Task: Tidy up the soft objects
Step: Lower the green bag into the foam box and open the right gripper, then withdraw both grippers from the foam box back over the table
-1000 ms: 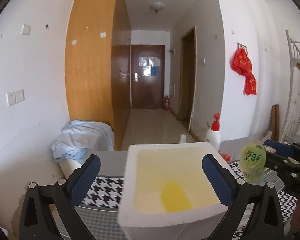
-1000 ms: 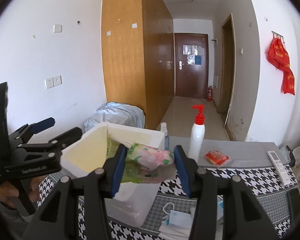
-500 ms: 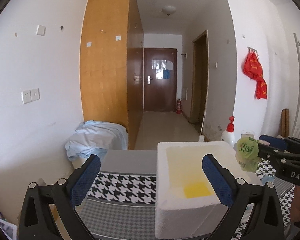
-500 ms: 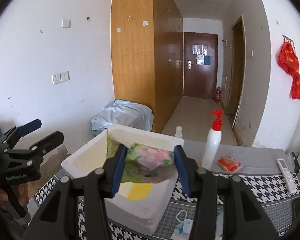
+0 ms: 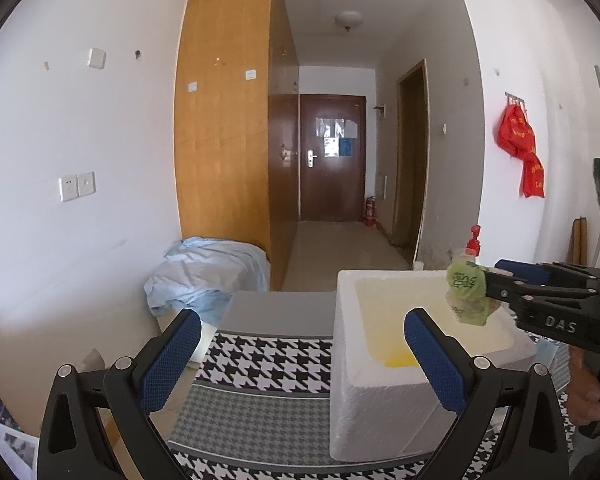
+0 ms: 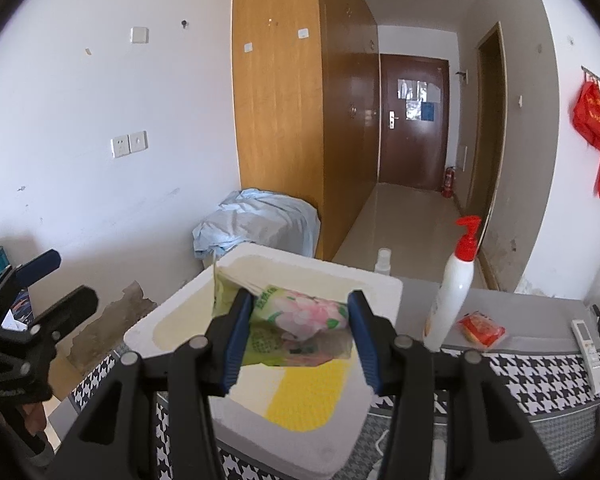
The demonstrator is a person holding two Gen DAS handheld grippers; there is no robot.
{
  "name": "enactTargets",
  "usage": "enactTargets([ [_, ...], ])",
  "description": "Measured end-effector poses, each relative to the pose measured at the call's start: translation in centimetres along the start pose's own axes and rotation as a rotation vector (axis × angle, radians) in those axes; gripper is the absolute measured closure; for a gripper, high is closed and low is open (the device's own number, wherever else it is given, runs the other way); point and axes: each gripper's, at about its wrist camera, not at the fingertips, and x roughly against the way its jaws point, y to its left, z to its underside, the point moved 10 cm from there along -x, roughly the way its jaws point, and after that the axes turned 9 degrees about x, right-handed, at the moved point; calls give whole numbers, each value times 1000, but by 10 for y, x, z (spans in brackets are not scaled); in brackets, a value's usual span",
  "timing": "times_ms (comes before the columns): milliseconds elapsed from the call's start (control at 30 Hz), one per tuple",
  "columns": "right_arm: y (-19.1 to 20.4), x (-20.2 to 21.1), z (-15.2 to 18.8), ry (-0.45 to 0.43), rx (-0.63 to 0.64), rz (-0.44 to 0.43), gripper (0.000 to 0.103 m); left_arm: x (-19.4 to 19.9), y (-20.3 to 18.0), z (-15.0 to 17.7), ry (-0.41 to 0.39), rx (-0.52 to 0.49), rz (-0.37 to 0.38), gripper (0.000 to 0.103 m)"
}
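Right tool [image 6: 296, 332]: we see it pinching a green tissue pack [image 6: 300, 320] above the foam box [image 6: 384, 284].
Left tool [image 5: 300, 356]: spread, holding nothing.

White plastered walls [image 5: 100, 128] close the room on both sides, the left one carrying a double wall socket [image 5: 77, 186] and a scuffed, peeling patch [image 6: 112, 320] low down. A tall wooden wardrobe [image 5: 224, 120] stands against that wall, with a heap of pale blue cloth [image 5: 208, 276] at its foot. Beyond it a tiled corridor floor [image 5: 340, 244] runs to a dark brown door [image 5: 332, 160], a small red fire extinguisher [image 5: 369, 211] beside it. A round ceiling lamp [image 5: 348, 20] hangs unlit; daylight fills the space. Red cloth [image 5: 524, 152] hangs from hooks on the right wall. The tabletop [image 5: 276, 352] wears a black-and-white houndstooth cover.
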Motion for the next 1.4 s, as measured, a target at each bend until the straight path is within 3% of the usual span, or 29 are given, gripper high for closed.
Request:
enactTargets([
  [100,2,-6,0,5,-8,-36,47,0,2,1,4,5,0,1],
  [333,5,-7,6,18,-9,-48,29,-2,3,4,12,7,1,1],
  [900,1,36,12,-49,-45,-45,24,13,-15,8,6,0,37,1],
  [1100,-2,57,17,-82,-47,-38,8,24,-26,8,-9,-7,60,1],
  [1400,-8,84,28,-116,-28,12,6,36,-44,13,-17,-20,86,1],
])
